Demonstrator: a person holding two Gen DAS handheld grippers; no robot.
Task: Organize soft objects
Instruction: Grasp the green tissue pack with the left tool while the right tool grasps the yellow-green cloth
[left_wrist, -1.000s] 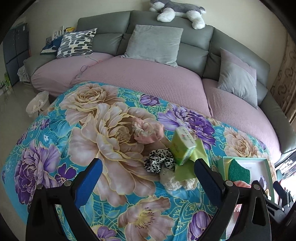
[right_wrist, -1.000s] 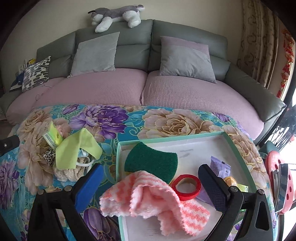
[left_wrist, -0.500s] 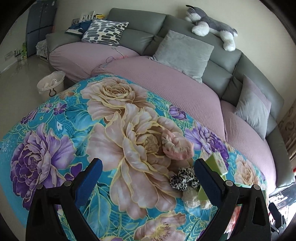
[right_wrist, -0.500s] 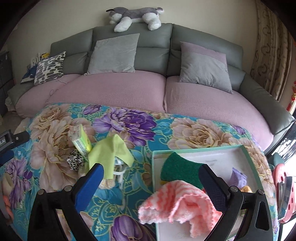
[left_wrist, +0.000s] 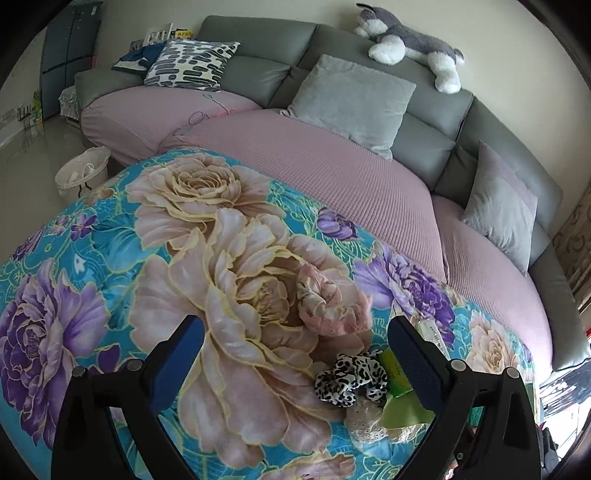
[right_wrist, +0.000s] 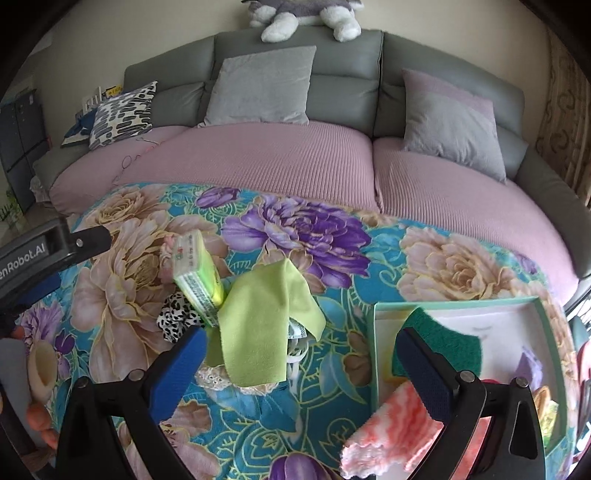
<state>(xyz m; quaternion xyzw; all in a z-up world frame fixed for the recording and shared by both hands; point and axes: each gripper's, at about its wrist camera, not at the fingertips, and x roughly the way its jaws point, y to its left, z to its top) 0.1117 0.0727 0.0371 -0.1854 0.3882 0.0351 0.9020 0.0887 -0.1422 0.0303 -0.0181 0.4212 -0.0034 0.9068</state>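
On the floral blanket (left_wrist: 110, 258) lies a small pile: a pink floral pouch (left_wrist: 325, 306), a leopard scrunchie (left_wrist: 351, 376), a green tissue pack (left_wrist: 395, 373), a lime cloth (left_wrist: 399, 410) and a beige lace piece (left_wrist: 365, 417). My left gripper (left_wrist: 295, 354) is open and empty, and the pile sits by its right finger. My right gripper (right_wrist: 301, 347) is also open and empty. It hangs above the lime cloth (right_wrist: 262, 321), with the tissue pack (right_wrist: 195, 277) and scrunchie (right_wrist: 177, 317) to the left. A green sponge (right_wrist: 443, 332) and a pink-white cloth (right_wrist: 391, 432) lie in the tray (right_wrist: 458, 304).
A grey-and-pink sofa (right_wrist: 280, 158) with cushions curves behind the blanket, and a plush dog (left_wrist: 410, 48) lies on its back. A white basket (left_wrist: 83, 177) stands on the floor at left. The left tool's body (right_wrist: 33, 254) shows at the left edge of the right wrist view.
My right gripper has moved left from over the tray to over the lime cloth. The left gripper has swung left, so the pile has slid towards its right finger. Both stayed open.
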